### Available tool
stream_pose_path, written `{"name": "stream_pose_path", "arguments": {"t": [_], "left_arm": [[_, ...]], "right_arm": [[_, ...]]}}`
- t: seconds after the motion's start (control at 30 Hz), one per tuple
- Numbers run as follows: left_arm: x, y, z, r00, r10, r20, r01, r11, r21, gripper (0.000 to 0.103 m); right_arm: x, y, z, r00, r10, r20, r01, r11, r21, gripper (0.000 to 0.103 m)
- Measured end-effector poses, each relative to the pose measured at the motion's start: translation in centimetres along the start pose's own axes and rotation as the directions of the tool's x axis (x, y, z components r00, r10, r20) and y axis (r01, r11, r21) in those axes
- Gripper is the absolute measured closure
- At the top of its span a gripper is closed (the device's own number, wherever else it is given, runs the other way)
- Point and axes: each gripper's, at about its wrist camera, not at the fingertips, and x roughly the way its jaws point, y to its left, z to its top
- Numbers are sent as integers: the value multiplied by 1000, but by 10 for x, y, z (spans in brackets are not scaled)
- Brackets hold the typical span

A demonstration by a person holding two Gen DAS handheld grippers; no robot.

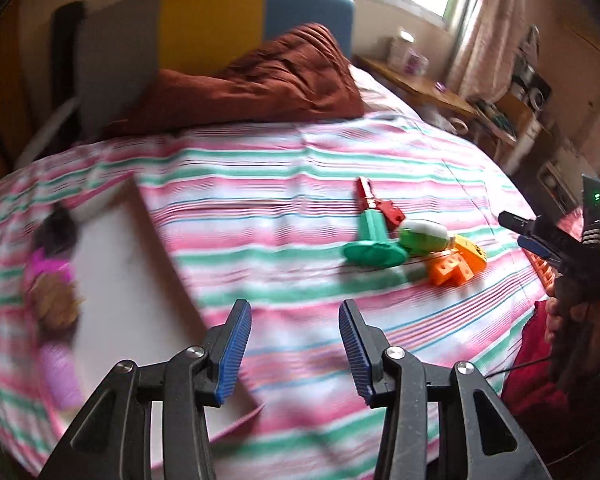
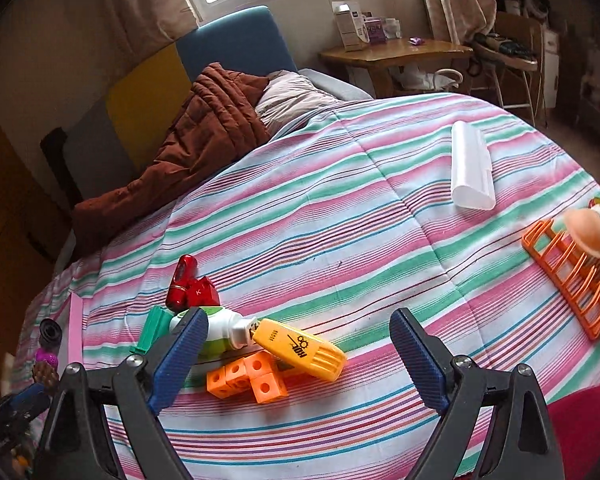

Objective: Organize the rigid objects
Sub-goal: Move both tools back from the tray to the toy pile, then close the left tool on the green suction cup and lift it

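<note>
A pile of rigid toys lies on the striped bed: orange cube blocks (image 2: 247,376), a yellow plastic piece (image 2: 302,349), a green-and-white bottle (image 2: 216,330), a green stand (image 1: 374,242) and red pieces (image 2: 190,286). My right gripper (image 2: 298,354) is open and empty, just in front of the pile. My left gripper (image 1: 295,354) is open and empty, over the bed beside a pale flat box (image 1: 128,280). The right gripper also shows in the left wrist view (image 1: 532,236). A white case (image 2: 471,168) and an orange rack (image 2: 570,276) lie further right.
A purple, brown and black cluster of objects (image 1: 56,276) lies left of the box, blurred. A brown quilt (image 1: 268,76) is bunched at the headboard. A wooden bedside table (image 2: 396,54) with boxes stands beyond the bed. A round tan object (image 2: 588,232) sits on the rack.
</note>
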Motion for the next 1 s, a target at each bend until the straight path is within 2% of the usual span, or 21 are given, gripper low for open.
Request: {"name": "stream_pose_path", "arguments": {"t": [0.07,0.3,0.5,0.67,0.7,0.73,0.8,1.0], "left_arm": [[22,-13,14,999,-37,-38,37,999,12,57],[85,-51,51,987,-78,-143,88,994,61,57],[122,-70,69,977,-81,-195,98,992,78,52],[152,-77,75,972,-45,-231,72,991,109,51],[157,-75,73,969,-52,-241,78,992,103,54],[162,-74,69,966,-62,-250,89,991,98,63],[158,-74,62,978,-34,-207,63,989,135,73],[137,-64,39,979,-53,-197,76,991,114,73]], "right_arm": [[-1,-1,3,1000,18,6,-18,1000,18,10],[-4,-8,7,1000,24,13,-25,998,63,10],[-2,-8,7,1000,27,-4,-27,998,62,10],[-4,-10,10,1000,23,12,-24,997,70,10],[-4,-12,10,1000,22,15,-23,997,77,10],[-5,-14,11,1000,21,18,-22,996,84,10],[-4,-18,11,1000,15,14,-17,995,102,10],[3,-19,9,1000,21,-16,-19,994,107,10]]}}
